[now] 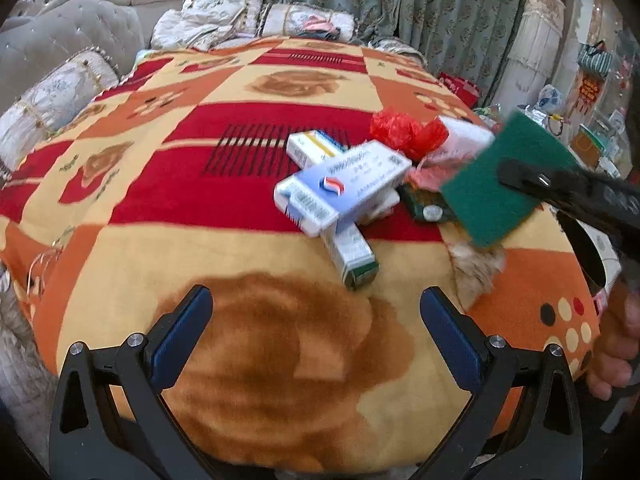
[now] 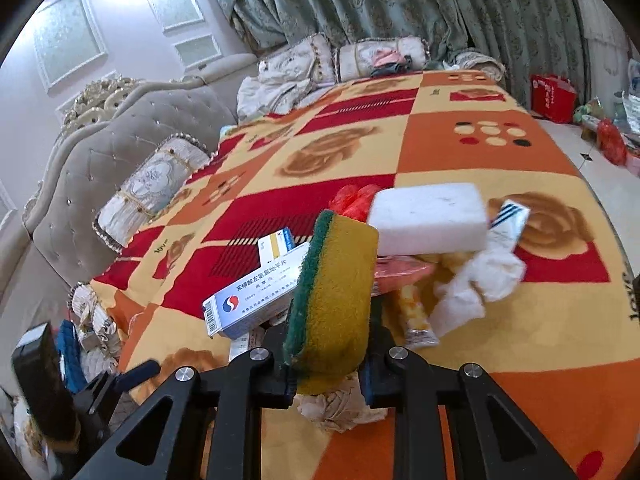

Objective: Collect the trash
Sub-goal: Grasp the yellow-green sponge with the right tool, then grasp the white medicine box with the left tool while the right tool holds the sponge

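Bedroom scene: a patterned blanket (image 1: pixel 120 264) covered the bed and carried the trash. Nearest, the left gripper (image 1: pixel 316 320) hovered over bare blanket, spread wide and empty, probably waiting its turn. Beyond it, the right gripper (image 2: pixel 330 376) was pinching a yellow-green scrub sponge (image 2: pixel 336 292) edge-on, lifted clear of the pile, likely so it could be carried off. Behind lay stacked medicine boxes (image 1: pixel 344 184), a white sponge block (image 2: pixel 428 216) resting on the clutter, crumpled tissue (image 2: pixel 476 280) and red plastic wrap (image 1: pixel 404 130), all still to collect. Pillows (image 2: pixel 304 64) and curtains (image 2: pixel 400 4) sat farthest back.
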### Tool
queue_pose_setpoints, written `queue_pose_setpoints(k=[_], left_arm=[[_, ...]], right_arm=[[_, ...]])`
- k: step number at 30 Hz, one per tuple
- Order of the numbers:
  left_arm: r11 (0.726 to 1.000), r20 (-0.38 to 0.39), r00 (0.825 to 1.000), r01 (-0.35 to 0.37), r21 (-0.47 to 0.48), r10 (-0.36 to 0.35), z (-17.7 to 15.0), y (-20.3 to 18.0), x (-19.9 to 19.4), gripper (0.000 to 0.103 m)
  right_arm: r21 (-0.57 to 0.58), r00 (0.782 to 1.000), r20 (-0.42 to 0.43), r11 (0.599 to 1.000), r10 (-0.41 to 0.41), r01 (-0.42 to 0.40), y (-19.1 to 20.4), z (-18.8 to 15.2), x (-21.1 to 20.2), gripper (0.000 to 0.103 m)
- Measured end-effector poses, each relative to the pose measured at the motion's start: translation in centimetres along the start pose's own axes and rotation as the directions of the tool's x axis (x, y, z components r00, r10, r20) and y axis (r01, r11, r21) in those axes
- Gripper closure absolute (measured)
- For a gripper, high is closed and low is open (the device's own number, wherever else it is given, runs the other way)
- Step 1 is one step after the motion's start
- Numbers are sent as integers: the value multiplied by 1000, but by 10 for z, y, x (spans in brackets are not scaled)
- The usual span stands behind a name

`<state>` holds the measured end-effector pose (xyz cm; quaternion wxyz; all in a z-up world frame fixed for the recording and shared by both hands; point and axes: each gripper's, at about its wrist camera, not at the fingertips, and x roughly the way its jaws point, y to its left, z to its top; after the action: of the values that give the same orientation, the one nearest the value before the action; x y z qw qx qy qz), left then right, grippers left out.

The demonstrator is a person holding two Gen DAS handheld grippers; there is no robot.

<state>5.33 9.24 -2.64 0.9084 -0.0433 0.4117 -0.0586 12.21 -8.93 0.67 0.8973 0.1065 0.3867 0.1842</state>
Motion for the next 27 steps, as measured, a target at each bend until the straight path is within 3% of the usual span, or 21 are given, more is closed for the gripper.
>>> queue_pose_setpoints(k=[7,14,17,18,19,20,21,24,27], left_arm=[[991,63,992,104,81,-109,52,3,29,0],[958,-55,979,201,206,-194,80,-6,74,0],[952,-80,982,186,244,-172,76,-13,85,1],[954,-70,986,164,251,-151,73,-15,86,7],[957,-56,989,144,250,-134,72,-15,85,20],[960,-56,989,147,237,-138,70,-13,84,27],[962,-62,987,161,219,-151,70,-11,84,41],[971,-48,987,157,182,-151,67,-5,78,60],[977,-13,986,168,132,-168,64,5,62,60]], right_arm=[[-17,1000,13,1000,-22,22,-18,-11,-32,81],[4,1000,4,1000,1,-1,-34,-23,-54,81],[24,1000,24,1000,15,-15,-39,-23,-62,81],[27,999,32,999,20,-20,-39,-22,-65,81],[28,999,37,999,21,-22,-40,-21,-67,81],[30,999,42,999,21,-22,-40,-20,-69,81],[32,999,48,999,22,-24,-41,-20,-72,81],[37,998,56,999,15,-17,-42,-21,-77,81],[42,998,55,999,5,-8,-45,-26,-81,81]])
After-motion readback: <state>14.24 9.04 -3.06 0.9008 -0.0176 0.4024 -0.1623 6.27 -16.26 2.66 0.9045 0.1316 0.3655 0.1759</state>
